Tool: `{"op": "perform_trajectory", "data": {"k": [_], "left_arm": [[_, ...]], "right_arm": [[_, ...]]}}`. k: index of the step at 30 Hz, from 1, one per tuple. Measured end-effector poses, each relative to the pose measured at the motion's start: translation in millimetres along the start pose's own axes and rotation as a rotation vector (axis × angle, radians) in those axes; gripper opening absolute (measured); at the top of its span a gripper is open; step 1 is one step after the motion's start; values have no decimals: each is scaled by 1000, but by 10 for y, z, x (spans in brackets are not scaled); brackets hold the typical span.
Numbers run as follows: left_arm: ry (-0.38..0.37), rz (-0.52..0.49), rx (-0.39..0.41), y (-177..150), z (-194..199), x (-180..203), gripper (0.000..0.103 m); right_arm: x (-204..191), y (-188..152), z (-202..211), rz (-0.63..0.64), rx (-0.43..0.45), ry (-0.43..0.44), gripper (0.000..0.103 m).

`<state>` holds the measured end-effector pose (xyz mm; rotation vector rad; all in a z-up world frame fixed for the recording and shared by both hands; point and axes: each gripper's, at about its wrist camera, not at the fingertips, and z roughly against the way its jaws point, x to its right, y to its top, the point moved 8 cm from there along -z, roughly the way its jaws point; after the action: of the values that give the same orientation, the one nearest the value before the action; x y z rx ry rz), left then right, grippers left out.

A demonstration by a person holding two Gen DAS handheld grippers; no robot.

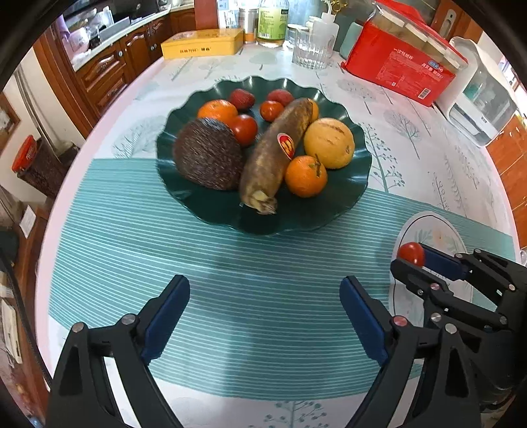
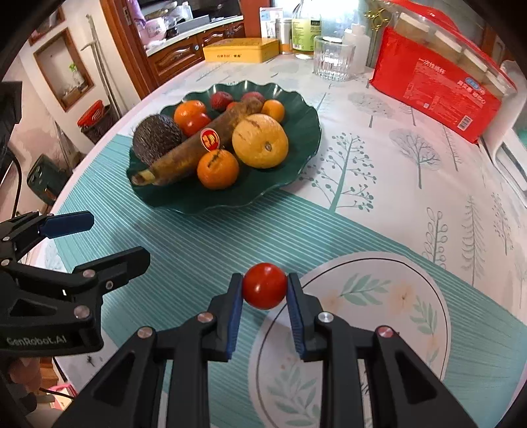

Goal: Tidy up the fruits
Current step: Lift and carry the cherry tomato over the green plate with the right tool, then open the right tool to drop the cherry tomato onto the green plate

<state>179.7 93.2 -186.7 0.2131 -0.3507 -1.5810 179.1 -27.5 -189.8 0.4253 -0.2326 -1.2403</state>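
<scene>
A dark green wavy plate (image 1: 342, 204) (image 2: 309, 138) holds several fruits: a brown banana (image 1: 280, 148) (image 2: 197, 145), oranges, a yellow round fruit (image 1: 329, 143) (image 2: 260, 141), a dark spiky fruit (image 1: 207, 154) (image 2: 156, 138), small tomatoes and red lychees. My right gripper (image 2: 264, 286) (image 1: 411, 255) is shut on a small red tomato (image 2: 264, 285) (image 1: 411, 253) at the near left edge of a white leaf-patterned plate (image 2: 411, 296) (image 1: 438, 230). My left gripper (image 1: 265, 316) (image 2: 108, 237) is open and empty over the striped teal mat, in front of the green plate.
A teal striped placemat (image 1: 230, 263) covers the tree-patterned tablecloth. At the back stand a yellow tin (image 1: 202, 42), a bottle (image 1: 271, 19), a ribbed glass (image 1: 311, 49), a red package (image 1: 402, 69) and a white appliance (image 1: 477, 98). The table edge curves at left.
</scene>
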Motion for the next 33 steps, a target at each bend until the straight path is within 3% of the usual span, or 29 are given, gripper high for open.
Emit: {"op": "perform_trajectory", "data": {"k": [8, 18, 23, 33], "left_arm": [[27, -70, 41, 227, 300, -279, 94], [41, -123, 100, 727, 462, -587, 96], [9, -163, 81, 925, 348, -625, 96], [-23, -154, 44, 1199, 49, -769, 96]], "right_arm": [[-238, 265, 225, -67, 54, 5, 26], [-373, 1025, 398, -133, 116, -45, 26], [-397, 1363, 193, -177, 103, -38, 26], [-484, 1616, -443, -217, 34, -9, 27]]}}
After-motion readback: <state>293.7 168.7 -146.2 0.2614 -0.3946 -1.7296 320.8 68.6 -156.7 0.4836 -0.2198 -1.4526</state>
